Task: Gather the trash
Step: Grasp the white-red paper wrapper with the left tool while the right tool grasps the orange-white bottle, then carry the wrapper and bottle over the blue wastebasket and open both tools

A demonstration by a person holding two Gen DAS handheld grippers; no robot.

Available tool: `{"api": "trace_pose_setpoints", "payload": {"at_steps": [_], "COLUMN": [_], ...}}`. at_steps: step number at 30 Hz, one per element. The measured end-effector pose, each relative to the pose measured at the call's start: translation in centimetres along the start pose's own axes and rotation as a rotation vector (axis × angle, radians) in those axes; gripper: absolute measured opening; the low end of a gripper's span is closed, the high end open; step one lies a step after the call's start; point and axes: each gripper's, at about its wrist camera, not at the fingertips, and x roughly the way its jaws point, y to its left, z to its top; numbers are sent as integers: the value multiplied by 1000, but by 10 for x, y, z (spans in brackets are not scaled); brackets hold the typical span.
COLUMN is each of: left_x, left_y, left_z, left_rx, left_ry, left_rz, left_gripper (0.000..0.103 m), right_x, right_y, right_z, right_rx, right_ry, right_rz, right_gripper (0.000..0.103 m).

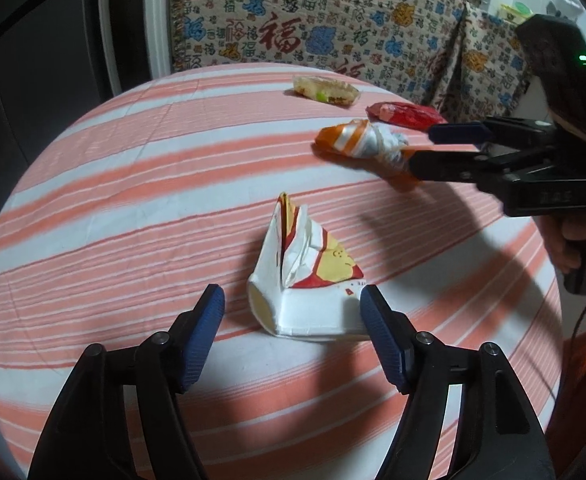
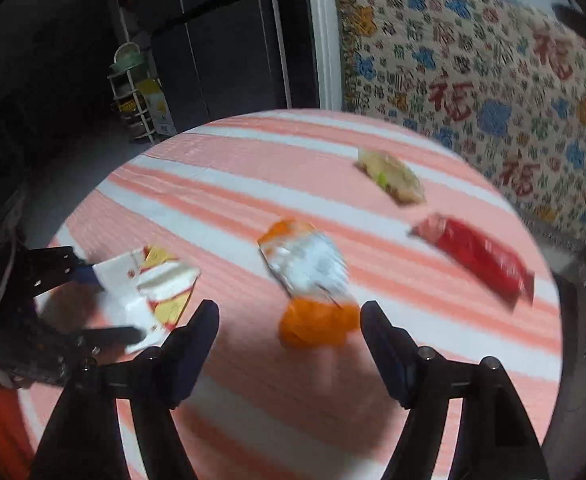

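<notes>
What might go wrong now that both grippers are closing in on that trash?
The crushed paper cup sits off-centre between the open left gripper, nearer one finger, so it may get nudged aside rather than pinched. The right gripper, also open, is over the orange and silver wrapper; that crumpled foil could slip out. The right wrist view is blurred, suggesting fast motion, which could sweep the wrapper toward the red packet.

Striped pink-and-white tablecloth (image 1: 133, 184), patterned quilt (image 1: 313, 20) behind, dark cabinet (image 2: 221, 60), white shelf rack (image 2: 131, 92).

Striped table (image 1: 93, 184) — carton (image 1: 309, 280), three wrappers (image 1: 363, 142) on it.
</notes>
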Motion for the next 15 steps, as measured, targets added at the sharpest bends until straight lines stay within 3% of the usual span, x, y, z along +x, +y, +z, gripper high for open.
{"api": "trace_pose_setpoints", "payload": {"at_steps": [5,6,7,8,9,10,15], "left_x": [-1,0,2,4,8,10,4], "left_y": [5,4,5,4,4,3,-2], "left_z": [7,8,9,9,9,9,8], "left_rx": [-23,-20,-14,-9,-4,2,21], "left_ry": [-20,-20,-16,-9,3,14,-11], "left_rz": [-29,-29,-32,-32,-33,-39,-28], "left_gripper": [66,63,51,31,19,9,7], "right_x": [32,36,36,35,34,29,0], "right_y": [-5,-8,-12,-18,-23,-30,-53], "right_z": [14,14,14,13,12,11,-4], "right_rx": [-61,-57,-45,-14,10,31,222], "right_ry": [105,110,112,107,103,99,81], "right_rz": [-38,-48,-45,-35,-29,-44,29], "right_gripper": [75,75,74,63,38,28,27]}}
